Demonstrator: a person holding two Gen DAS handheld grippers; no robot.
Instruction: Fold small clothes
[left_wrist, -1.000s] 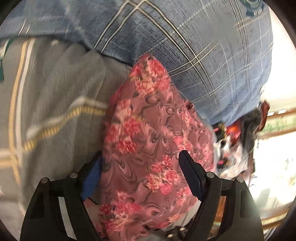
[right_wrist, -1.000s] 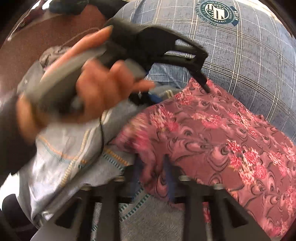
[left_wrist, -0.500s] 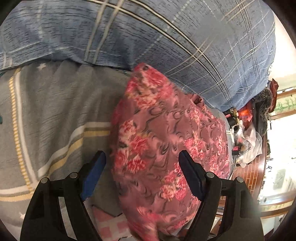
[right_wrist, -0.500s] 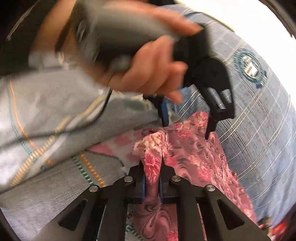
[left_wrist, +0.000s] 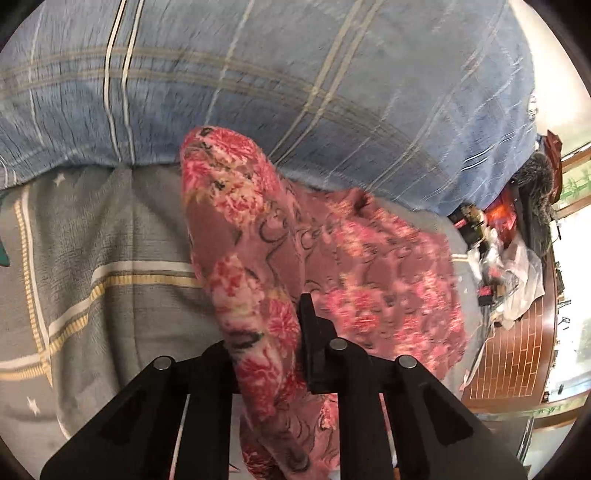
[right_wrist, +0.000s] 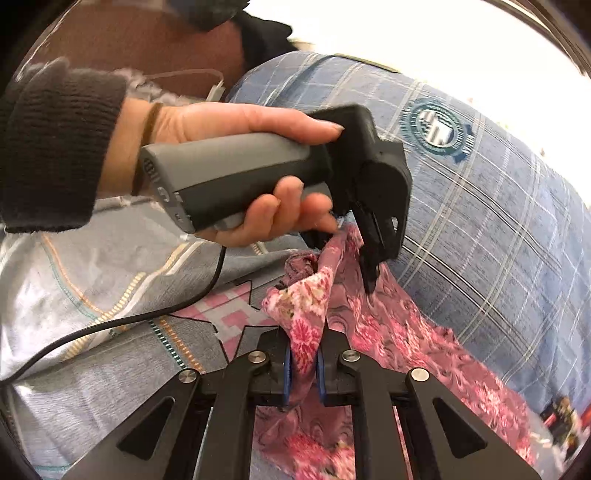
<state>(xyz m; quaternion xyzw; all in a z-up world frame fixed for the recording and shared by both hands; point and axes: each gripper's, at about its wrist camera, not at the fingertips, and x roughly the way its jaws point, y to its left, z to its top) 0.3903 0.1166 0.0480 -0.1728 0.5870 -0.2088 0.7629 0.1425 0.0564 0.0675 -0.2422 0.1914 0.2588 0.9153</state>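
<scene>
Bedding backdrop: grey striped sheet (left_wrist: 92, 258), blue plaid pillow (left_wrist: 332, 92) behind. Floral garment (left_wrist: 369, 277) lies against pillow's front edge. Left tongs (left_wrist: 266, 332) clamp one raised edge, right tongs (right_wrist: 303, 363) pinch another, likely to stretch it for folding. Long axis runs along pillow's front edge, away from both tongs.

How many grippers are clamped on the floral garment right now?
2. The left gripper pinches a bunched fold of the floral garment near the blue plaid pillow; the right gripper clamps another edge nearer the gray bedspread.
</scene>
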